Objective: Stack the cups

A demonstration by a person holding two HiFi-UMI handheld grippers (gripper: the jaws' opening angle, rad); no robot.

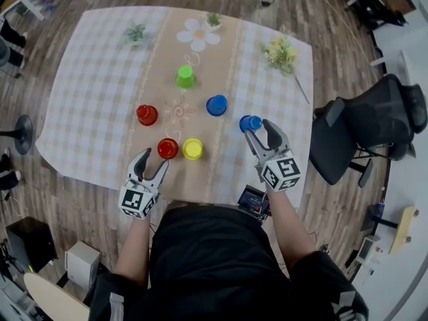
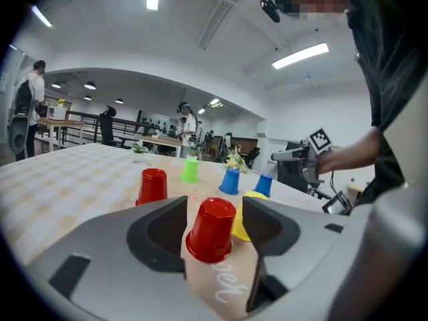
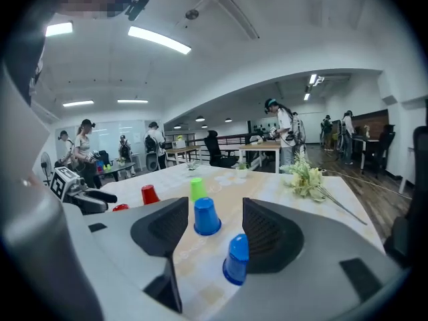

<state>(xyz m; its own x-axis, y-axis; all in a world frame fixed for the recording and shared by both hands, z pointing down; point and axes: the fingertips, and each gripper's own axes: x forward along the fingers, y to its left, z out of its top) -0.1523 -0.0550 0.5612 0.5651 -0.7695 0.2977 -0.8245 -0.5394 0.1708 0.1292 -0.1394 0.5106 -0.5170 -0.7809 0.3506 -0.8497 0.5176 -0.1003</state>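
Inside open L claw (image 2: pixel 214 207) stands 1 red cup (image 2: pixel 212 231); R claw (image 3: pixel 215 209) open.

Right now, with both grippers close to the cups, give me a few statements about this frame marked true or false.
1. Nothing on the tablecloth is stacked yet. True.
2. The left gripper is shut on a cup. False: its jaws are open, and the near red cup shows between them, not pressed.
3. The green cup stands farthest from the person. True.
4. The right gripper holds a cup lifted off the table. False: its jaws are open, and the near blue cup stands on the cloth at their tips.
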